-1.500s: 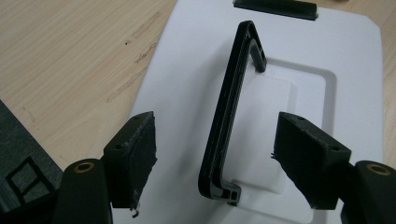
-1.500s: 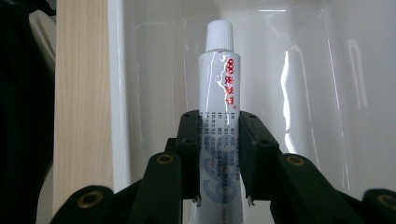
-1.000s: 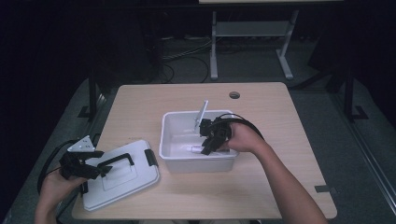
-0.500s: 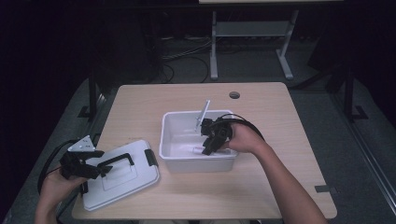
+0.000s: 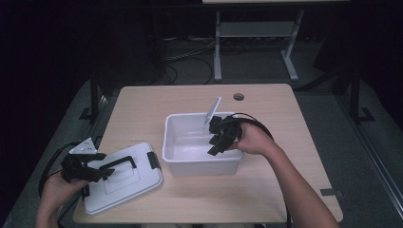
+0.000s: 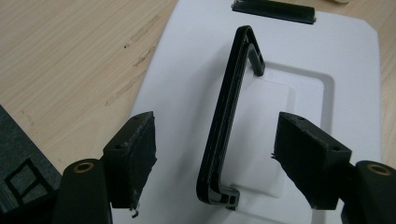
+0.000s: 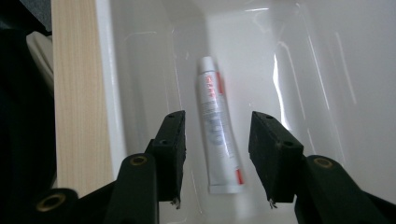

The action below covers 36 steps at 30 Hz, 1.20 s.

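Toothpaste tube is lying in the bin, between my right tool's just-opening jaws, released. I'm hovering the left tool, open, astride the lid's handle; closing remains.

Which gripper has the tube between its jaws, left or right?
The right gripper: its jaws, just opening, flank the toothpaste tube lying in the white bin. The left gripper straddles the lid's black handle instead.

Print on tube too blurred to read; lid cut off at frame bottom, clasp clipped at top
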Available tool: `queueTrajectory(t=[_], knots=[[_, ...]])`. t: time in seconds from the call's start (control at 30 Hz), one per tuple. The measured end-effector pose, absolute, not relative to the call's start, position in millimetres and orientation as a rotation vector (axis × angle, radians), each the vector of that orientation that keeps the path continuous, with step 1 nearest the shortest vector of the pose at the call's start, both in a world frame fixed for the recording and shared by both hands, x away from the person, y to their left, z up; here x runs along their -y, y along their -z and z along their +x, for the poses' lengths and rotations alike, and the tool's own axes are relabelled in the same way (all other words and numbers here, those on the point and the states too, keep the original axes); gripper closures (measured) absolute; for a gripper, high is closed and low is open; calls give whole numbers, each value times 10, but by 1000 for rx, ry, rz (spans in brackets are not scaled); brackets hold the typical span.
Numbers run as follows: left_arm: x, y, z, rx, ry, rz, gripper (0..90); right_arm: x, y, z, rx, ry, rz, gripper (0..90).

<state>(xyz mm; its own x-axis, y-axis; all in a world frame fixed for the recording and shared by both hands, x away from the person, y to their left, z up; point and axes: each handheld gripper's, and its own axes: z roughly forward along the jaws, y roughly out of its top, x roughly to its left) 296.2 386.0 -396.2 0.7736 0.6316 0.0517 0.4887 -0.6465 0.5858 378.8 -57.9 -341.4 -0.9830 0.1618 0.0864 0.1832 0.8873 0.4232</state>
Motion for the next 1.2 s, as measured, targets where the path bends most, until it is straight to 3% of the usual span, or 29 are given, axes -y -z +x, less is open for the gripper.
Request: queueTrajectory(t=[0.47,1.2], knots=[[-3886,3946,2947,-845,-347,2395,287,864,3110,3592,3032,778,-303,461],[-3864,3957,2943,-842,-342,2405,286,1320,2988,3266,3080,845,-338,371]])
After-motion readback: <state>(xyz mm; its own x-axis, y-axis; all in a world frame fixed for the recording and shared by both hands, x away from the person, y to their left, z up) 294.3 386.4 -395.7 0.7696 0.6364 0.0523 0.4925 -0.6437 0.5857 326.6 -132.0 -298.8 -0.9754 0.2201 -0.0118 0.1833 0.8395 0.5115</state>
